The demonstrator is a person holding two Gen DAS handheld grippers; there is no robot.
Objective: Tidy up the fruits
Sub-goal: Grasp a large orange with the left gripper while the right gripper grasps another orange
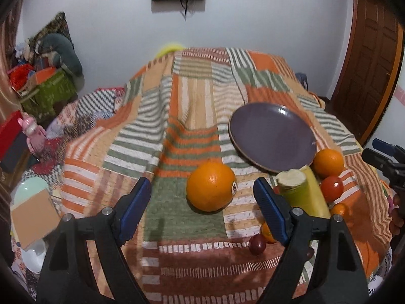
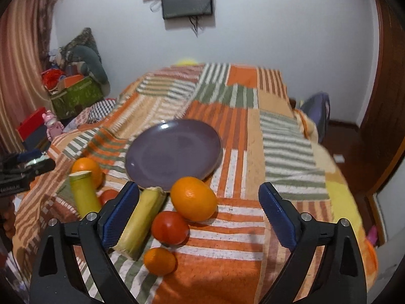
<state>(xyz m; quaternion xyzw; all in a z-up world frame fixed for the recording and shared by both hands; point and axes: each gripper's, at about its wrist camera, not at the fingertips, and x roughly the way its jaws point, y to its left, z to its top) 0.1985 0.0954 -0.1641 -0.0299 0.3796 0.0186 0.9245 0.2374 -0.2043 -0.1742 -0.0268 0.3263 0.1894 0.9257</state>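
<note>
A bed covered by an orange, green and cream striped blanket (image 2: pixel 243 131) holds an empty purple plate (image 2: pixel 174 152), the landmark here. Fruit lies scattered on the blanket just in front of the plate, none on it yet.

In the left wrist view, the left tool (image 1: pixel 202 202) has its blue pads wide apart, gripping nothing. A large orange (image 1: pixel 211 187) sits between and just beyond them, in front of the plate's near-left edge. A small sticker shows on its right side; its print is too blurred to read.

In the right wrist view, the right tool (image 2: pixel 200 210) is also wide open and empty. In front of the plate's near rim lie a second orange (image 2: pixel 193 198), a red tomato (image 2: pixel 170 227) just nearer, and a small tangerine (image 2: pixel 159 261) nearest. Two yellow-green cut stalk pieces (image 2: pixel 138 224) lie left of these.

To do this step well, I judge each tool should centre its pads on the fruit's widest part, close gently, then lift clear of the plate's rim before setting down. Round fruit may roll on soft bedding.
</note>
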